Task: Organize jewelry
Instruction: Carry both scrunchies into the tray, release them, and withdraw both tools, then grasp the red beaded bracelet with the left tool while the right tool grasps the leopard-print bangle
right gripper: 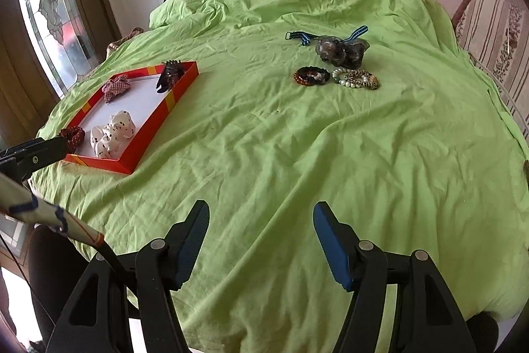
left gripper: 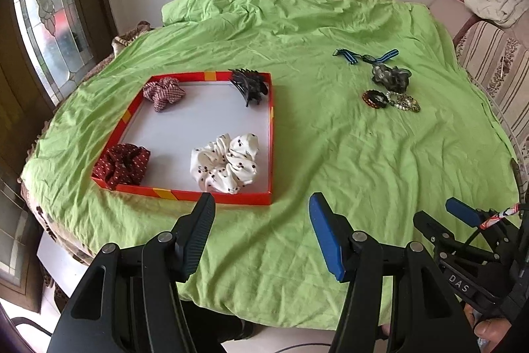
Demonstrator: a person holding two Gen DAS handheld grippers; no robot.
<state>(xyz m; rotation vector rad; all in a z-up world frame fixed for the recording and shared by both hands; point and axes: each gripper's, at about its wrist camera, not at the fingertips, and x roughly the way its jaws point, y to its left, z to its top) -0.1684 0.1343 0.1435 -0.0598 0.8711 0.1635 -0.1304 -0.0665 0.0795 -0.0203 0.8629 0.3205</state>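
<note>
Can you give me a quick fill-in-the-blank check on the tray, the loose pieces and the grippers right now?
1. The red tray holds ____ scrunchies plus a black claw clip.
2. The white scrunchie is patterned with black ____.
3. The loose pieces, such as the leopard-print scrunchie, lie on the ____ bedsheet.
4. Left gripper and right gripper both hold ____.

Missing words: three; dots; green; nothing
</note>
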